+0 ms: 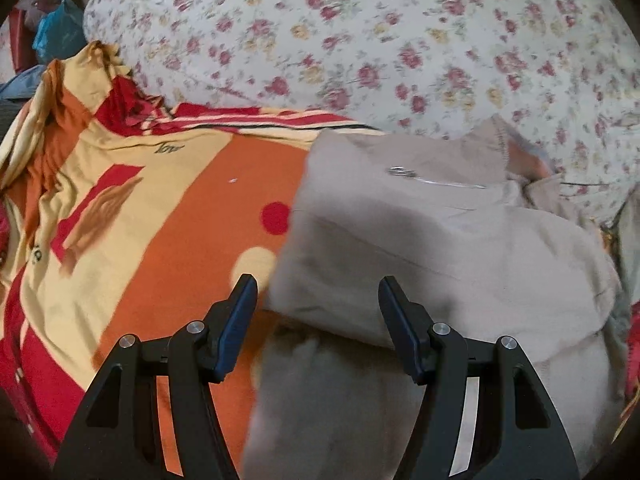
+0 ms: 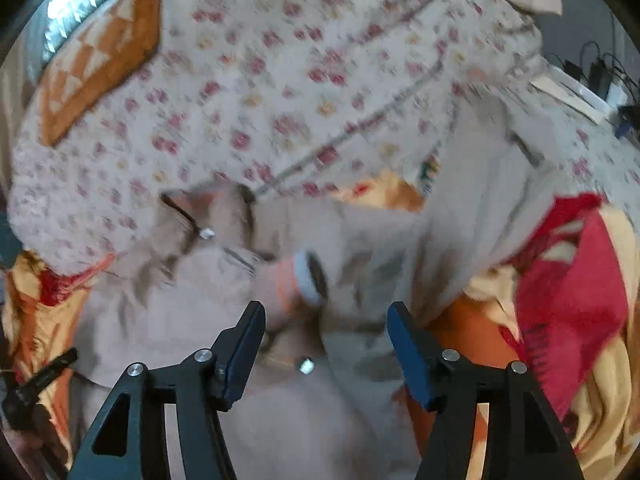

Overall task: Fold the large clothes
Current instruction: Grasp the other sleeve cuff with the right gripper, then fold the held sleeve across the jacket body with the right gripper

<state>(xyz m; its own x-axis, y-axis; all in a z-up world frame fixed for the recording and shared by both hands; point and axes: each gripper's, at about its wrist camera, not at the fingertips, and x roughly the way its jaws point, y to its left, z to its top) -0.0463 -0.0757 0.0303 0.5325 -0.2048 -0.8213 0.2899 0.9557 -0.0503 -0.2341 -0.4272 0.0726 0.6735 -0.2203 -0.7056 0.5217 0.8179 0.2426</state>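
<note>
A beige jacket point(image 1: 420, 240) with a zipper lies partly folded on the orange, yellow and red bedsheet point(image 1: 168, 216). My left gripper point(image 1: 318, 288) is open and empty, its fingers hovering over the jacket's left folded edge. In the right wrist view the jacket point(image 2: 360, 264) lies bunched, with a grey-and-orange cuff point(image 2: 304, 280) and snap buttons showing. My right gripper point(image 2: 326, 316) is open and empty just above the cuff area.
A white floral quilt point(image 1: 360, 40) is heaped behind the jacket and also fills the back of the right wrist view point(image 2: 260, 80). An orange checked pillow point(image 2: 100, 60) lies at the far left. Red and yellow bedding point(image 2: 568, 300) is bunched at the right. Part of the left gripper point(image 2: 36, 384) shows at the left edge.
</note>
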